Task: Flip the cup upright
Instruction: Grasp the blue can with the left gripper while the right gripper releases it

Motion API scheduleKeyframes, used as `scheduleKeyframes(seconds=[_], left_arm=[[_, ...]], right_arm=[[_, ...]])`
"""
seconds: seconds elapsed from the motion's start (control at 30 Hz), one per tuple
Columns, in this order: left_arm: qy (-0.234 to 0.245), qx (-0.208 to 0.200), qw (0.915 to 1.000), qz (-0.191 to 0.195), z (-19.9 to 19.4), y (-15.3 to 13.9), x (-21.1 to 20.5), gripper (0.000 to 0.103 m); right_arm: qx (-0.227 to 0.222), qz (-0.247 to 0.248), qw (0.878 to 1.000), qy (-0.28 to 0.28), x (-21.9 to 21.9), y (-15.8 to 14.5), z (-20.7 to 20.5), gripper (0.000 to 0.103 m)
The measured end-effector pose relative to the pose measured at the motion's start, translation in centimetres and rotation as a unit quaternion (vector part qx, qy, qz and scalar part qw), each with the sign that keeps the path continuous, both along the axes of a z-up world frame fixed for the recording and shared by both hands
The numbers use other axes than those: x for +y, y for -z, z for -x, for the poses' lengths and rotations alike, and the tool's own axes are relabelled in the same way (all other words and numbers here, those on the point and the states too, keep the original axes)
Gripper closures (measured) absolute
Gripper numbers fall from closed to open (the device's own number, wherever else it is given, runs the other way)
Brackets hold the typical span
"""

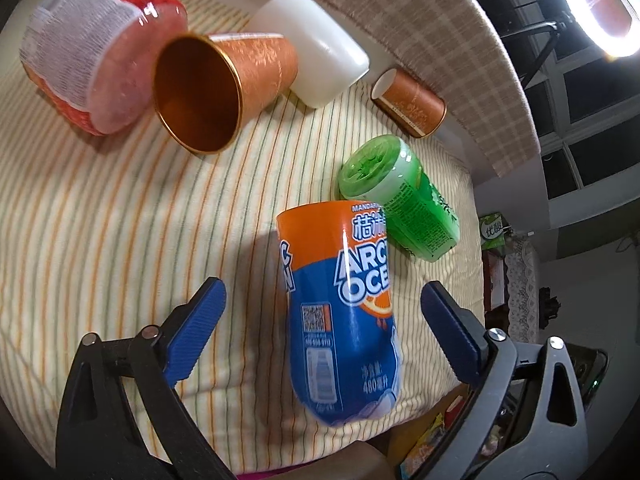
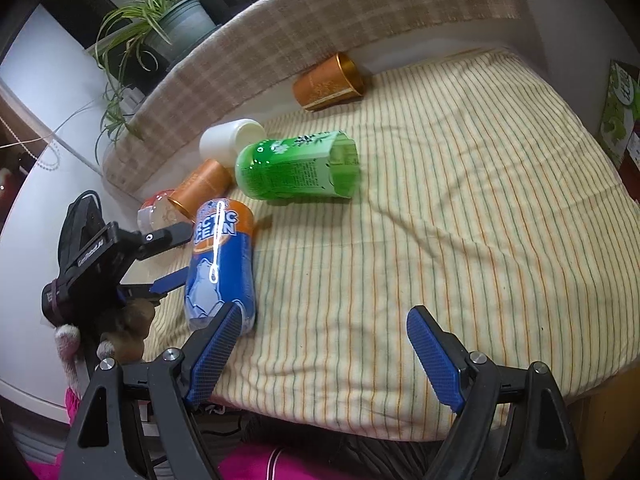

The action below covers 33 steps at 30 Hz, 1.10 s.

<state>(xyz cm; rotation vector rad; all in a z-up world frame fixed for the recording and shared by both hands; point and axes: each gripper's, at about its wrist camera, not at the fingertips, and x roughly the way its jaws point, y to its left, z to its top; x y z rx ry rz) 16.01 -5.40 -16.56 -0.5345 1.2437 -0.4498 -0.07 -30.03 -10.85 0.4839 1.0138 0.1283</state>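
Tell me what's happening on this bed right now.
A person holds a gripper in each hand over a striped sheet strewn with tipped-over cups. The left gripper is open, its fingers on either side of the blue and orange cup, which lies on its side and is not yet gripped. The right gripper is open and holds nothing. A green cup, two copper cups, a white cup and a red cup also lie tipped.
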Motion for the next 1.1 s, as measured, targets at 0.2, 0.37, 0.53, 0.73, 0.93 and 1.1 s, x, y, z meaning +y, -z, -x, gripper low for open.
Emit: scheduleKeyframes(seconds=[0.2,0.37,0.53,0.73,0.93,1.1], left_arm=[[0.003,0.026,0.9996,0.013,-1.0,1.5,-0.6,0.011],[0.008,0.027,0.9995,0.014,-1.3,1.7,-1.0,0.020],[0.012,0.025,0.9995,0.015,-1.4,1.6,-1.2,0.029],[0.019,0.000,0.9998,-0.002,-0.9,0.6,-1.7,0.038],[0.025,-0.027,0.9991,-0.019,-0.1,-0.5,-1.9,0.039],[0.031,-0.067,0.9966,-0.037,0.9,-2.3,-2.1,0.039]], right_arm=[[0.010,0.000,1.000,0.006,-0.3,0.9,0.0,0.017],[0.018,-0.002,1.000,0.012,-0.7,1.4,-0.1,0.017],[0.019,-0.001,1.000,0.014,-0.8,1.4,-0.1,0.017],[0.016,0.005,1.000,0.010,-0.3,1.2,-0.2,0.017],[0.011,0.013,1.000,0.007,0.1,0.9,-0.2,0.017],[0.009,0.013,1.000,0.008,0.2,0.8,-0.1,0.017]])
